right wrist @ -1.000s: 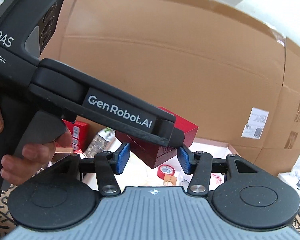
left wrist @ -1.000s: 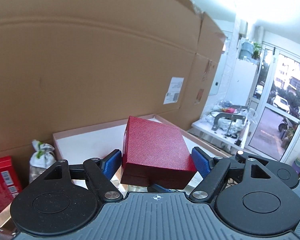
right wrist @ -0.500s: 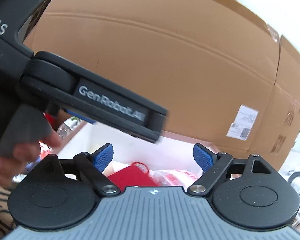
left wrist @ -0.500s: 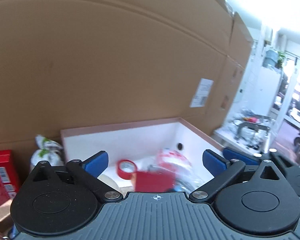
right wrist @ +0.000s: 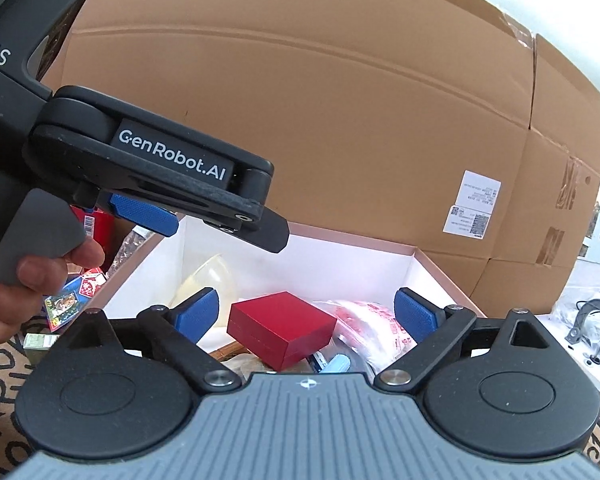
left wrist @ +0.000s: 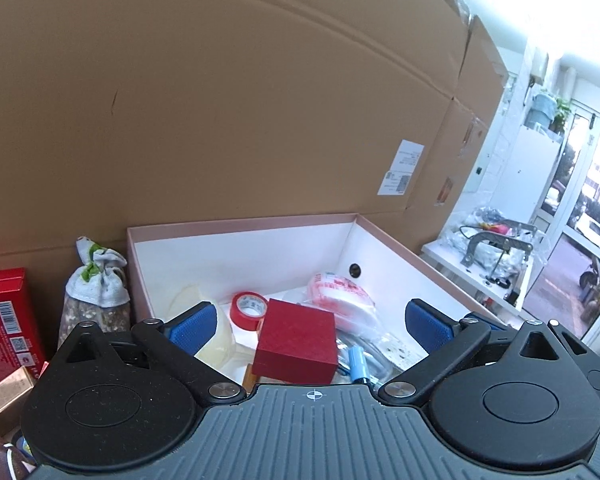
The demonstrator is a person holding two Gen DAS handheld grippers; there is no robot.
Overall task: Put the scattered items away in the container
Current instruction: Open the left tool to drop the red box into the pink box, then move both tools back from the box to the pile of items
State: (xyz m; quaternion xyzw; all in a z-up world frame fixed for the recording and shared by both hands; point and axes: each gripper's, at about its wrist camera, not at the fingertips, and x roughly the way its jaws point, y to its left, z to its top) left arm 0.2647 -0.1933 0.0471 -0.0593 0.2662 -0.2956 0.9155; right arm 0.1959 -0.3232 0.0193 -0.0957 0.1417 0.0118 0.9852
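A second ago the left hand-held gripper (left wrist: pixel 308 322) clamped the red box (left wrist: pixel 298 346); now both it and the right hand-held gripper (right wrist: pixel 306 314) stand apart and empty, the box lying inside the container (left wrist: pixel 384 240), one more item tidied.

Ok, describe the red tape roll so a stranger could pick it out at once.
Find the big cardboard sheet; the open pink box with white walls sits at its foot. Inside, toward the back wall, the red tape roll stands behind the dark red square case. It is the only ring-shaped thing there, with a white core.
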